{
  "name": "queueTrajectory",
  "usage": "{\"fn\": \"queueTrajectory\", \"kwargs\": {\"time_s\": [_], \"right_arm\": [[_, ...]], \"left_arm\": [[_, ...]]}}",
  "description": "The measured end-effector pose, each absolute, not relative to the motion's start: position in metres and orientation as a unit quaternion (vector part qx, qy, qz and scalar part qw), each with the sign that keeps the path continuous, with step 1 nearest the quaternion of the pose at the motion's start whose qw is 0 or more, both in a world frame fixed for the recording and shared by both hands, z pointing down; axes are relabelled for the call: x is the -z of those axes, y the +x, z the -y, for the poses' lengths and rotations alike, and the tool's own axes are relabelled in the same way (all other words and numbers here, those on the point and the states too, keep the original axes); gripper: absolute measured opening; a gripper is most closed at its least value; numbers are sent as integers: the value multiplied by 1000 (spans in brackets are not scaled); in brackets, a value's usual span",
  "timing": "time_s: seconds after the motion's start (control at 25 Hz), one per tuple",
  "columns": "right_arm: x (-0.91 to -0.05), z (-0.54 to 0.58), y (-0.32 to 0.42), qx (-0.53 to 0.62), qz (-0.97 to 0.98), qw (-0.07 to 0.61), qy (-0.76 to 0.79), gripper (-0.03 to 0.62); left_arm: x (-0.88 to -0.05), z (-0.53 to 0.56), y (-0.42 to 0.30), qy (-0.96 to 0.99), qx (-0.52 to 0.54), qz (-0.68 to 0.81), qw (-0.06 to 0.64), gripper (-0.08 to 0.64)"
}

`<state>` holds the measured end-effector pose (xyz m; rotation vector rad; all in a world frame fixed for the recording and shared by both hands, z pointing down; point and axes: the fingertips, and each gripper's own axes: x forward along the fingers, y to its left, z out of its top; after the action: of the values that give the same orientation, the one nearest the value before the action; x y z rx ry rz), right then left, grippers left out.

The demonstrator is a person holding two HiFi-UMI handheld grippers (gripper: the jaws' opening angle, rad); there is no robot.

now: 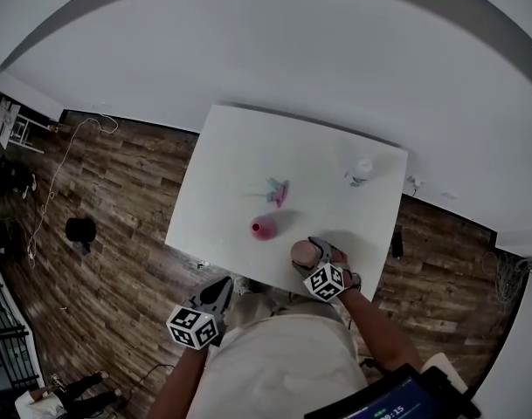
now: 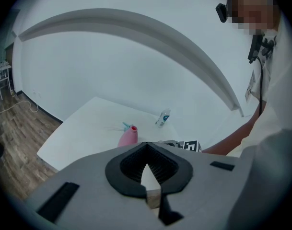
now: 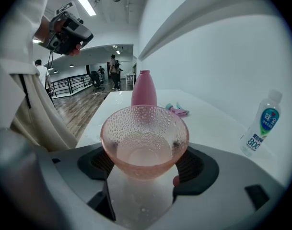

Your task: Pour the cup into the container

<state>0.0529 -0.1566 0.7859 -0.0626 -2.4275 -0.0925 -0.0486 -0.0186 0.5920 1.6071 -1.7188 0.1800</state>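
The head view alone gave the layout: the right gripper [image 1: 318, 256] reached over the near edge of the white table [image 1: 239, 164], and the left gripper [image 1: 220, 288] hung off the table, over the person's lap. The right gripper view added what was too small to see from above: a pink dimpled cup [image 3: 145, 138] stood on the table between the right claw's widely spread jaws, and the pads did not clearly press on it. Just beyond the cup rose the pink container [image 3: 144, 87]. A small pink and teal item [image 1: 279, 190] lay behind it, and a labelled bottle [image 3: 263, 123] stood well off to the right. The left gripper view showed its own jaws pressed together on nothing.
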Motion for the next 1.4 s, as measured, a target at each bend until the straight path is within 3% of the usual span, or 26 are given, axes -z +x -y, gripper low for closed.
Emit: {"fn": "queueTrajectory", "kwargs": {"time_s": [1.4], "right_arm": [[-770,158,52,-16,931,364,19,364]], "left_arm": [[-591,-4,-70,599,-50,703,380,11]]}}
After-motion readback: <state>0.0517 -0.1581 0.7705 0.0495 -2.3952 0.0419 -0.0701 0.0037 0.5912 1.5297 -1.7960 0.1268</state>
